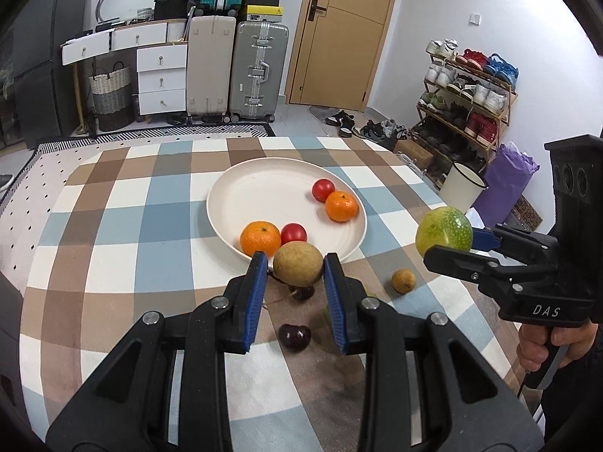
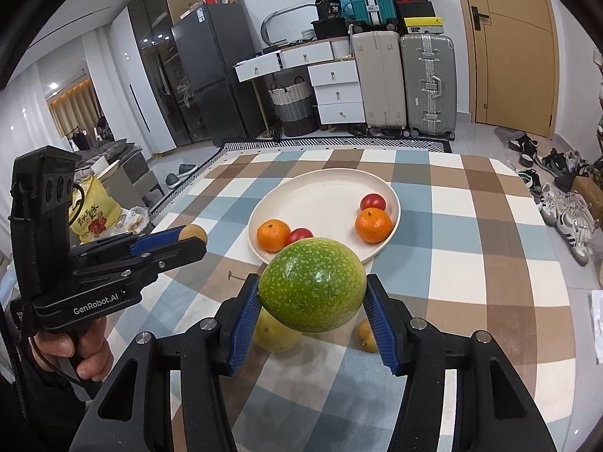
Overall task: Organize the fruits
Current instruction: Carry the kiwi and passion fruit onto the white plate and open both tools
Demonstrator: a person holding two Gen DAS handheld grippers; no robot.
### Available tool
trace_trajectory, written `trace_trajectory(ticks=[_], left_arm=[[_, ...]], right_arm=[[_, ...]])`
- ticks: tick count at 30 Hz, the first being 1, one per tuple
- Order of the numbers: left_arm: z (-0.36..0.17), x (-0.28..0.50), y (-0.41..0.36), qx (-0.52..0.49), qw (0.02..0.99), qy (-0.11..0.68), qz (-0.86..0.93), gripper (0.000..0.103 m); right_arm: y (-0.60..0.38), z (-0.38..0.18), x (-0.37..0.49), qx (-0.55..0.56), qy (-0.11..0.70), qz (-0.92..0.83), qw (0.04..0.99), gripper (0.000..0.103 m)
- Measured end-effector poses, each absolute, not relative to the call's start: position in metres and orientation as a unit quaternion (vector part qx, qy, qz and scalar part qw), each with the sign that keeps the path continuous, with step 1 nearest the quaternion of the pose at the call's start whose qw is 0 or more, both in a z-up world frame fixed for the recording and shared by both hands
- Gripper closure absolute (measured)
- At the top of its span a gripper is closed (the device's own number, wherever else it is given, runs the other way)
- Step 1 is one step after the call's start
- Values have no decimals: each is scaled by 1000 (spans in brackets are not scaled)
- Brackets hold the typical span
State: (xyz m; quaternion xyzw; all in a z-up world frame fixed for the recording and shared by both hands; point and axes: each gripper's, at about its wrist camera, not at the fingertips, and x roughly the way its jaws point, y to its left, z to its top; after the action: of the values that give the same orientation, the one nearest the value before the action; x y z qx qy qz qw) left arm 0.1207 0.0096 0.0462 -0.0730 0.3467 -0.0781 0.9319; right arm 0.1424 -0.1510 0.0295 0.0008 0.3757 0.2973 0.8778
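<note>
my right tongs point(image 2: 312, 310) are clamped on a speckled green fruit point(image 2: 312, 284), held above the checked cloth point(image 2: 471, 263). my left tongs point(image 1: 296, 267) grip a round tan fruit point(image 1: 297, 263) just short of the white plate point(image 1: 264, 188), which holds two oranges point(image 1: 260, 238) and two tomatoes point(image 1: 323, 189). cherries point(image 1: 294, 336) and a small tan fruit point(image 1: 403, 280) lie on the cloth.

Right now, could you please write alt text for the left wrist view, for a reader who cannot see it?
The left gripper holds a round tan fruit between blue pads above a checked tablecloth, just short of a white plate carrying two oranges and two red tomatoes. At right, the right gripper holds a speckled green fruit in the air.
</note>
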Motion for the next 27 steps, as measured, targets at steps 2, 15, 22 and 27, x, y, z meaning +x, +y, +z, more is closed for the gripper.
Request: trace_trajectory(ticks=[2, 15, 22, 27], left_arm=[[45, 128, 11, -69, 932, 348, -75, 75], [11, 172, 14, -68, 920, 380, -68, 75], [-3, 189, 13, -66, 916, 391, -65, 75], [-11, 199, 12, -60, 913, 399, -66, 75]], right_arm=[[-149, 30, 148, 1, 379, 297, 877, 48], [-132, 13, 184, 4, 401, 296, 867, 48], [-123, 0, 199, 7, 406, 295, 865, 48], [-120, -8, 211, 14, 416, 294, 860, 48]])
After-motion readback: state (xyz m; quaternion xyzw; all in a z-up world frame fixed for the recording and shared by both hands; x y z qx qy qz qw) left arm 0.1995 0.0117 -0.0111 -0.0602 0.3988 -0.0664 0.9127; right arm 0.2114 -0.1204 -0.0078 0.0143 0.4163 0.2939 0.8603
